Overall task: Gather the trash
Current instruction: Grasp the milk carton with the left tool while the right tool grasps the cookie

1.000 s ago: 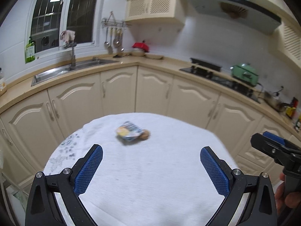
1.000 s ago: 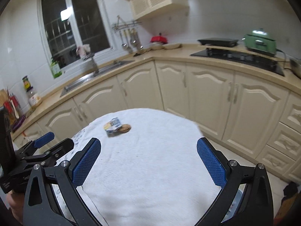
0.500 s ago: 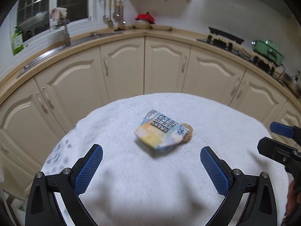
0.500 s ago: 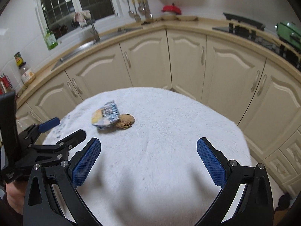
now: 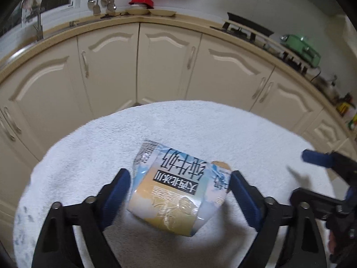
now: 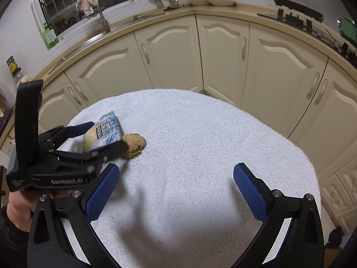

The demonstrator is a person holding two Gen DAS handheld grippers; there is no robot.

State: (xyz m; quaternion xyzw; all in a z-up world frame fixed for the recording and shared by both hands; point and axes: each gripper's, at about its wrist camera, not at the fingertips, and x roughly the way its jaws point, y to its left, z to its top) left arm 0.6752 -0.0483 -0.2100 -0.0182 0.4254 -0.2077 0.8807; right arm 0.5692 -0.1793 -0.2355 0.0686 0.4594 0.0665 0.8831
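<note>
Two grippers: in view.
Left gripper (image 5: 179, 186): fingers closing around milk carton (image 5: 178, 192), contact unclear.
Right gripper (image 6: 176, 184): fingers spread, empty, lower frame.

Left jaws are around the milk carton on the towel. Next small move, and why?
Probably finish closing the left gripper on the crumpled blue-and-yellow milk carton. Its jaws have just been closing and flank the carton on the white fluffy towel, but a gap remains. The brown walnut-like lump beside it suits the open right gripper.

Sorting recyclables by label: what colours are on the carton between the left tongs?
Pale blue and yellow with black lettering on the carton; clearest in the left wrist view.
</note>
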